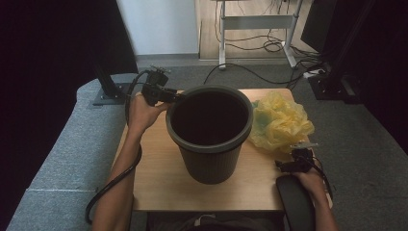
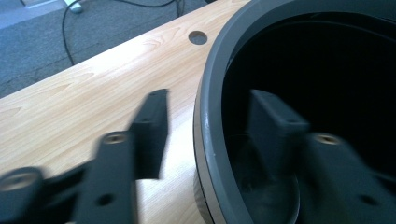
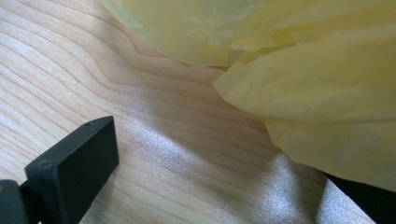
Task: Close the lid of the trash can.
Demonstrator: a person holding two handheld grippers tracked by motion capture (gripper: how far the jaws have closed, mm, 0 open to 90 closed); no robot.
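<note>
- Bin: dark, ribbed, upright at the middle of the wooden table. It looks empty, though its inside is too dark to be sure.
- Your left gripper straddles the bin's far-left rim, one jaw outside the wall, one inside. The pads stand clear of the rim; nothing is gripped.
- Yellow plastic bag: crumpled on the table just right of the bin, touching its side.
- Your right gripper rests near the bag's front edge. Its jaws are spread, with bare wood between them.
- Risk: if you pull on one rim point, the light bin may tip or skid toward the bag.
- Risk: thin film may slip from a shallow pinch, or snag on the rim as you line the bin.
</note>
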